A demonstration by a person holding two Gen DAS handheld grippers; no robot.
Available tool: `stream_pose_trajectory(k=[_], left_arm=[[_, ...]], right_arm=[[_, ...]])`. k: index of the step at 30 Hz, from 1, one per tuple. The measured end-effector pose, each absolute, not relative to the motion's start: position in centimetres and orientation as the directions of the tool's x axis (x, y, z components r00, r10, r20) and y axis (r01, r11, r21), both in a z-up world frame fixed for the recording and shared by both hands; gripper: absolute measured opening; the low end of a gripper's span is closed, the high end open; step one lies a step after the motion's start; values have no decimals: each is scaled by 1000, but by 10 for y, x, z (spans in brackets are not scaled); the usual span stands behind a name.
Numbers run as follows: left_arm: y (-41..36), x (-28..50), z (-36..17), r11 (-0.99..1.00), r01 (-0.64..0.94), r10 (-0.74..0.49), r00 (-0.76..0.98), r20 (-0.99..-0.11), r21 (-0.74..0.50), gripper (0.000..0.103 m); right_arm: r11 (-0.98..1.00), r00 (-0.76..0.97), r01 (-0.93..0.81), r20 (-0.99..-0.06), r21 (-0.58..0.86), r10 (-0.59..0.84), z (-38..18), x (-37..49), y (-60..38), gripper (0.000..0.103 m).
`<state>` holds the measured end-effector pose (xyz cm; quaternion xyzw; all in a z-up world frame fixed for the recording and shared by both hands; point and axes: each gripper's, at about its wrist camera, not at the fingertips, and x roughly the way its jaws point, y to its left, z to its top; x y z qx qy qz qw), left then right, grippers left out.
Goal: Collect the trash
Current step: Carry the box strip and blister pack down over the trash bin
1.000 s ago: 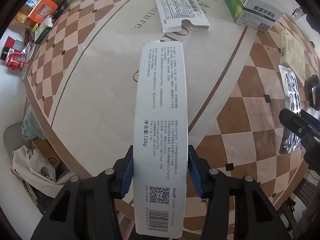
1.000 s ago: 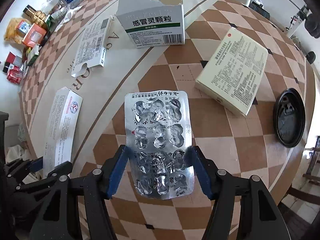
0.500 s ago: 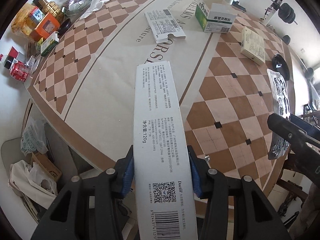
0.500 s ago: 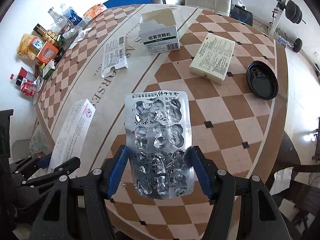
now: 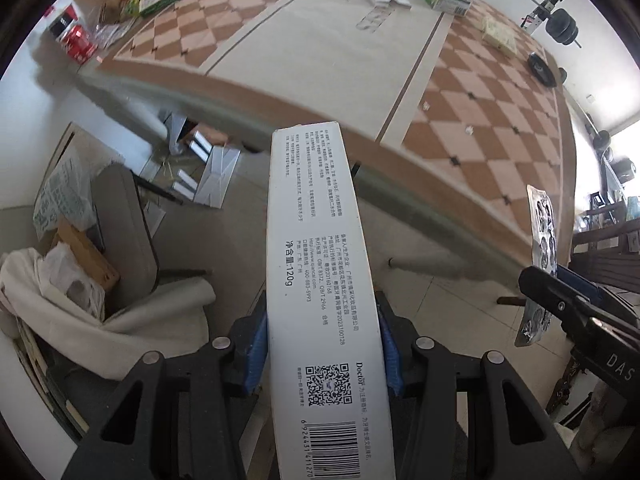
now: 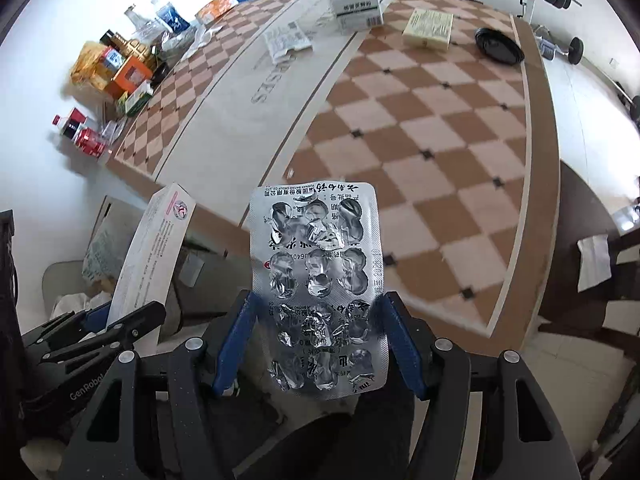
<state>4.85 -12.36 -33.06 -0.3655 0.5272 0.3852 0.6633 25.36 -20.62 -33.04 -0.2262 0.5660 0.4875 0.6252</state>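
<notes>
in the left wrist view the left gripper (image 5: pixel 322 346) is clamped on a long white box (image 5: pixel 320 280), whose far end juts out over the floor just past the edge of the checkered table (image 5: pixel 328 40). in the right wrist view the right gripper (image 6: pixel 316 336) holds an empty silver pill sheet (image 6: pixel 318 276) by its side edges, near the table's edge, with a green and white box (image 6: pixel 356 6), a cream box (image 6: pixel 428 28) and a black lid (image 6: pixel 498 46) lying at the table's far end.

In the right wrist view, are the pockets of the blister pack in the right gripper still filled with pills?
No. The blister pack clamped in the right gripper shows torn foil and crushed, empty pockets.
</notes>
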Motion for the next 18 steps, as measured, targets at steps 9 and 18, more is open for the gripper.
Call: stream_pose_trajectory(k=[9, 18], left_arm=[[-122, 17, -488, 277, -942, -111, 166, -980, -191, 44], [-91, 63, -669, 263, -919, -294, 215, -931, -295, 45]], right_arm=[[377, -221, -892, -968, 249, 117, -479, 181, -263, 66], [471, -248, -855, -969, 217, -5, -677, 186, -262, 66]])
